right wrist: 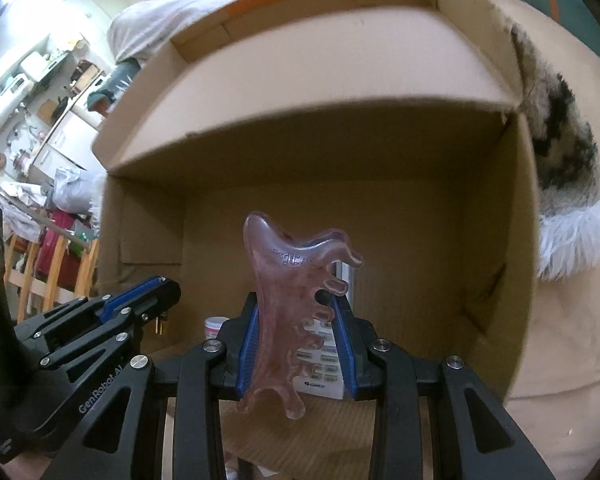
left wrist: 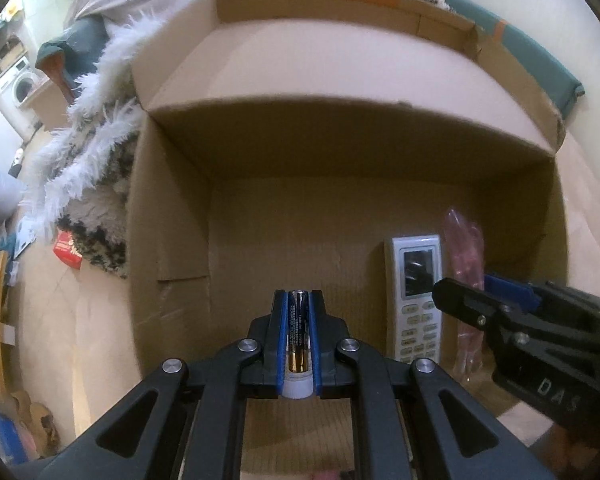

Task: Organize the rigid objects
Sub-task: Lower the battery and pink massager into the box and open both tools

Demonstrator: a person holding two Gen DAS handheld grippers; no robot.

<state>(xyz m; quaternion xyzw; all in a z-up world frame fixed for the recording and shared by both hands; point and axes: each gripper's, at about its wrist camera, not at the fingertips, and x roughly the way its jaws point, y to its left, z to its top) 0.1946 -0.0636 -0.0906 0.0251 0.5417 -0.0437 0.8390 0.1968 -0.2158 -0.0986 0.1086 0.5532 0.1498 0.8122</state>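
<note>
An open cardboard box (left wrist: pixel 180 240) fills both views. My left gripper (left wrist: pixel 299 296) is shut on a black and gold battery (left wrist: pixel 299 328), held over the box floor near the front. My right gripper (right wrist: pixel 296 320) is shut on a translucent pink comb-shaped scraper (right wrist: pixel 284 296), held upright inside the box; it also shows in the left wrist view (left wrist: pixel 462 248). A white remote control (left wrist: pixel 416 296) lies on the box floor at the right, partly hidden behind the scraper in the right wrist view (right wrist: pixel 324 360). The left gripper appears at the lower left of the right wrist view (right wrist: pixel 156 292).
A fluffy white and black-patterned rug (left wrist: pixel 96 184) lies left of the box. A small red carton (left wrist: pixel 66 249) sits on the floor beside it. A small white jar with a pink label (right wrist: pixel 214 327) stands in the box. Furniture and clutter crowd the far left (right wrist: pixel 40 120).
</note>
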